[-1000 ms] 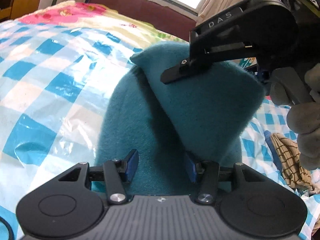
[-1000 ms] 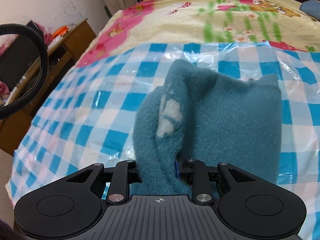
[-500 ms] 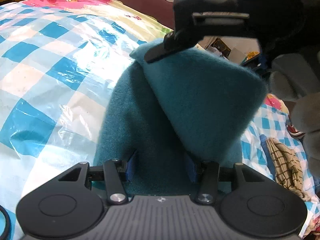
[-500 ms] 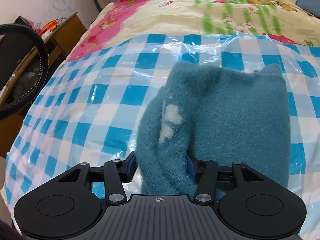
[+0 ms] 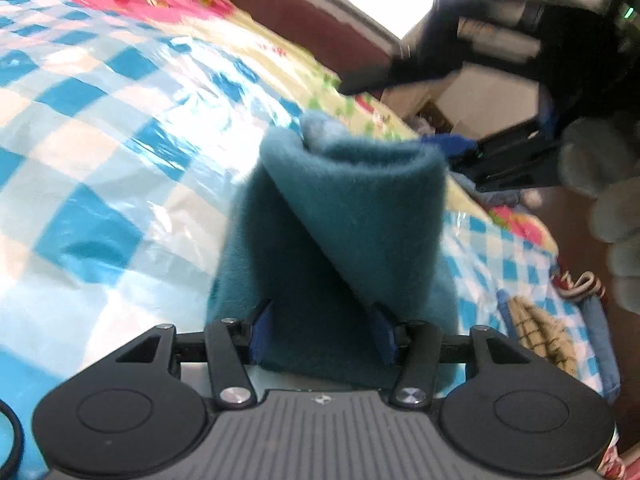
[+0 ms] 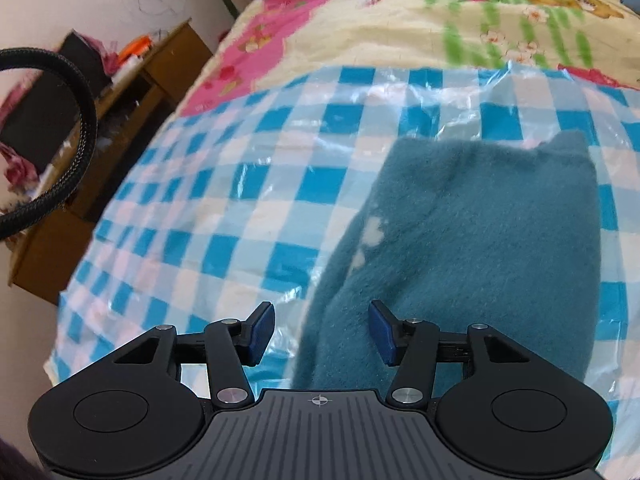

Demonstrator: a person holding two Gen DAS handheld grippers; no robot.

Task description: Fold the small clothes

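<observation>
A: Report the left side of the scene.

B: A wooden cabinet (image 6: 132, 80) stands beside the bed, at the left edge of the right wrist view. A black braided cable (image 6: 76, 152) loops in front of it. A blue-and-white checked plastic sheet (image 6: 248, 200) covers the near part of the bed; a yellow-and-pink floral bedspread (image 6: 400, 12) lies beyond it.

A: State the left tongs.

B: The left tongs (image 5: 322, 334) are spread, with the blue pads (image 5: 262, 332) on either side of a fold of the teal fleece garment (image 5: 352, 216). Whether the pads press the fabric, I cannot tell. The garment rises from between them as a rolled, folded-over mass.

A: Location of the garment?

B: On the checked sheet. In the right wrist view it (image 6: 480, 240) lies mostly flat, right of centre, with small white patches along its left fold.

A: State the right tongs.

B: The right tongs (image 6: 320, 330) are released and wide apart, holding nothing. The left pad hangs over bare sheet; the right pad (image 6: 380, 332) hangs over the garment's near edge. In the left wrist view the same tool (image 5: 520, 52) appears blurred at upper right, above the garment and clear of it, held by a grey-gloved hand (image 5: 612, 208).

A: Any legible markings?

B: None. The motion blur prevents reading any lettering on the tool body.

A: Far right?

B: A checked beige cloth (image 5: 540, 332) lies at the bed's right edge.
</observation>
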